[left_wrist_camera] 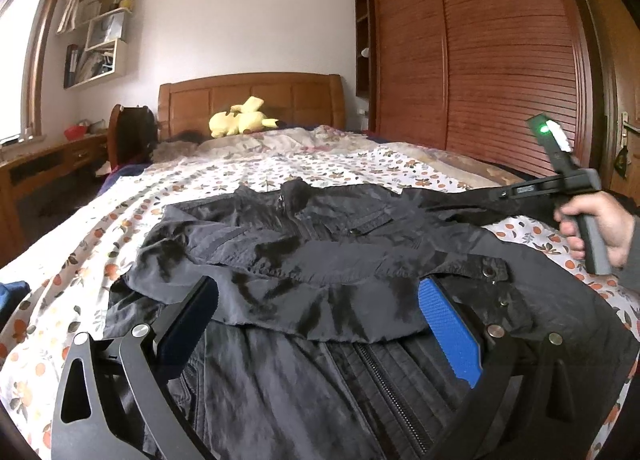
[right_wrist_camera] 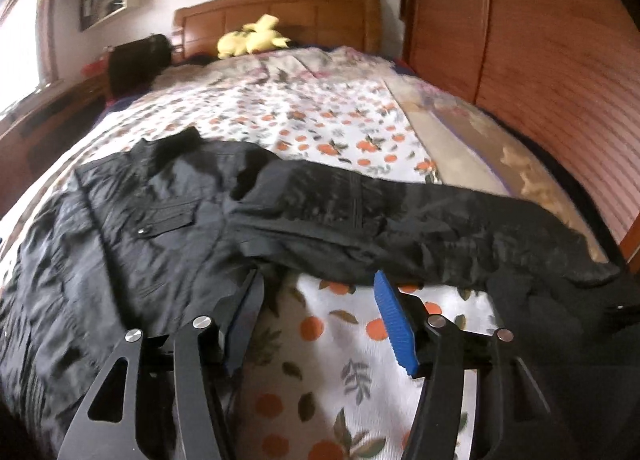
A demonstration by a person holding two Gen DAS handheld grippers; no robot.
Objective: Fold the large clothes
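A black jacket lies front-up on the floral bedsheet, collar toward the headboard. One sleeve is folded across its chest. My left gripper hovers low over the jacket's zipper, jaws wide open, and the folded sleeve's edge lies between the fingertips without being pinched. In the right wrist view the other sleeve stretches out to the right over the sheet. My right gripper stands open just short of that sleeve, above bare sheet, with nothing between its blue pads. A hand holds it at the right.
A yellow plush toy sits by the wooden headboard. A slatted wardrobe runs close along the bed's right side. A desk and a chair with a dark bag stand on the left.
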